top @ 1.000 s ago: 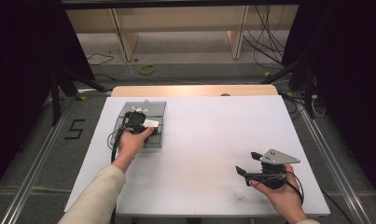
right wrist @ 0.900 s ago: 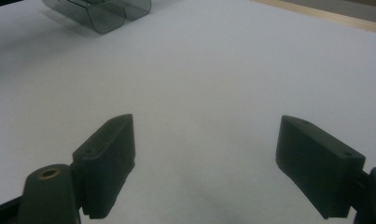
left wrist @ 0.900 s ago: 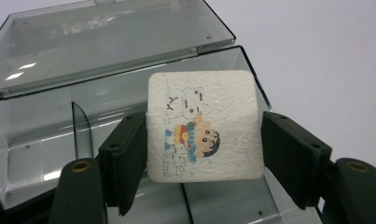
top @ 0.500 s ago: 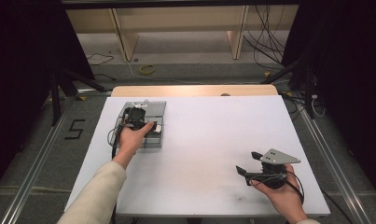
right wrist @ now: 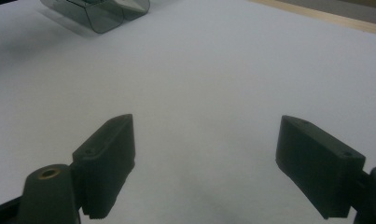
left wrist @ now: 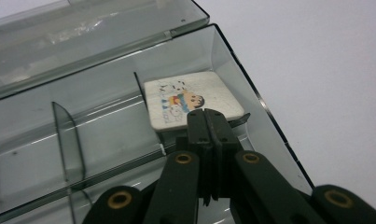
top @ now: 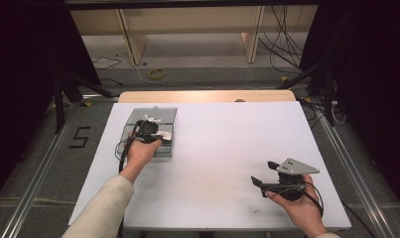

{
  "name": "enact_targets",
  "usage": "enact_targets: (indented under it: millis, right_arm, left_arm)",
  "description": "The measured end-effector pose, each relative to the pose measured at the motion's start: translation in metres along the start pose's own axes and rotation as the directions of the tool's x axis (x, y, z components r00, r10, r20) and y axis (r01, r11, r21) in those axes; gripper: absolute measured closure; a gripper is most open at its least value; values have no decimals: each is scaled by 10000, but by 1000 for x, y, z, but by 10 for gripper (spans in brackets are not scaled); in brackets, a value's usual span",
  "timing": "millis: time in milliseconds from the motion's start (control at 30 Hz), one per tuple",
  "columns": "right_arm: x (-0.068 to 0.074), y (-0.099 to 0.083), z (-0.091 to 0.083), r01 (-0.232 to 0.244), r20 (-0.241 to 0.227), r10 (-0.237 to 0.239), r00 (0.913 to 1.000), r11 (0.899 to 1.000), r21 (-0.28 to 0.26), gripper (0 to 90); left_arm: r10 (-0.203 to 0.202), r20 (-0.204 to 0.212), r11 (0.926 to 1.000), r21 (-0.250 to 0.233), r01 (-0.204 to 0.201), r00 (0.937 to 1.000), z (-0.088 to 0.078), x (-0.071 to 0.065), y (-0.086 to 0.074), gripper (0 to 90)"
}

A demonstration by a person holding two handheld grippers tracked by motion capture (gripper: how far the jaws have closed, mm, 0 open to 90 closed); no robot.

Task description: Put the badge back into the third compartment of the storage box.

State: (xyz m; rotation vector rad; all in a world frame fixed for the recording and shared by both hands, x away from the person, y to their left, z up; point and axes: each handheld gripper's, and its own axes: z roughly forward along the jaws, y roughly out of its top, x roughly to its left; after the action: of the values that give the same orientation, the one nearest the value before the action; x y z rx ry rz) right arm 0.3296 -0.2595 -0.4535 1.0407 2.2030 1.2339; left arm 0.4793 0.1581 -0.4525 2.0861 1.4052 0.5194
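A smoky clear plastic box [left wrist: 251, 84] lies open on the white table, its lid [left wrist: 83, 28] folded back on the far side. A white square eraser with a cartoon print [left wrist: 185, 98] lies flat in the box's end compartment. My left gripper [left wrist: 208, 114] hovers just over that eraser's near edge; its jaws have just been closing and now stand shut with nothing between them. In the high view the left gripper [top: 150, 130] is over the box [top: 138, 116] at the table's left. My right gripper [top: 264, 173] rests at the front right, open and empty [right wrist: 204, 154].
Thin dividers [left wrist: 66, 140] split the box into compartments. The box [right wrist: 101, 14] lies far off across bare white table [top: 222, 144] from the right gripper. A wooden strip [top: 207, 95] borders the table's far edge.
The left hand has shifted slightly over the box. The right hand and its gripper have not moved.
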Motion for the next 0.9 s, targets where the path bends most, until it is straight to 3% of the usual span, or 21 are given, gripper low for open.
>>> enact_targets:
  millis: [300,500,600,667,833,867,900]
  right_arm:
    - [-1,0,0,0,-13,0,10000,10000,-37,208]
    - [-2,0,-1,-24,-10,24,10000,10000,-28,208]
    - [-1,0,0,-25,-1,25,10000,10000,19,209]
    - [-1,0,0,-12,17,12,10000,10000,-19,209]
    - [-1,0,0,-20,4,20,10000,10000,20,208]
    - [-1,0,0,-20,4,20,10000,10000,20,208]
    - [-1,-1,1,-44,2,44,10000,10000,66,207]
  left_arm:
    - [12,62,9994,-349,-10,10000,12,-8,3,878]
    - [14,134,9984,-569,-6,9999,-1,-6,0,831]
    - [-139,350,9962,-854,169,9993,-11,-1,-1,756]
    - [4,336,9939,-1103,33,9994,-18,1,-2,690]
    - [94,448,9918,-1275,-36,9990,-33,4,-6,426]
    - [88,526,9915,-1304,-19,9986,-36,5,-8,426]
    - [97,457,9901,-1405,-32,9989,-43,4,-11,320]
